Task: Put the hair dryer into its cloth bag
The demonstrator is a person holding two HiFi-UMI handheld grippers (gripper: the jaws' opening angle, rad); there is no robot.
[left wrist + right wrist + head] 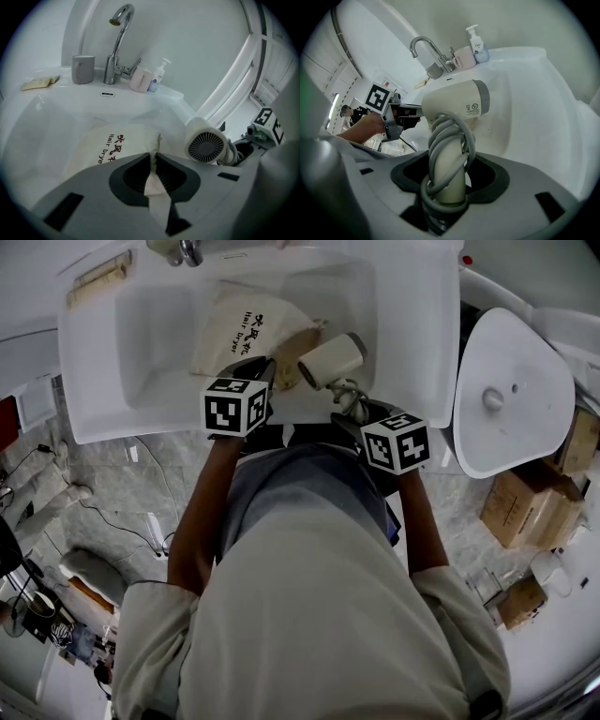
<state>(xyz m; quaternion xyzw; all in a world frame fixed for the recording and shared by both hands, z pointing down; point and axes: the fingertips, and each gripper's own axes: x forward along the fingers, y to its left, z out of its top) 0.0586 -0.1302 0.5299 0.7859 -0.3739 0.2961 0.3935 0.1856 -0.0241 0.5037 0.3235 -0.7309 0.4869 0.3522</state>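
In the head view, the cream cloth bag with dark printed letters [246,332] lies inside the white ceramic sink basin [141,381]. Its mouth is turned toward the near rim of the basin. The left gripper [265,368] grips the mouth edge there; I think this is to lift the opening so that it does not lie flat. The cream plastic hair dryer with a grey cord [333,360] is over the near rim of the basin, just beside the bag mouth, and it is not inside the bag yet. The right gripper [349,405] holds it from below.

In the left gripper view, the jaws are almost together, with a thin fold of the bag cloth pinched between them. The rest of the bag spreads on the basin floor. The grey rear grille of the dryer shows at the right side of the basin.

In the right gripper view, the jaws stand wide and press on the dryer handle and the cord wound round it. The barrel is free above the basin, probably so that it can enter the bag first.
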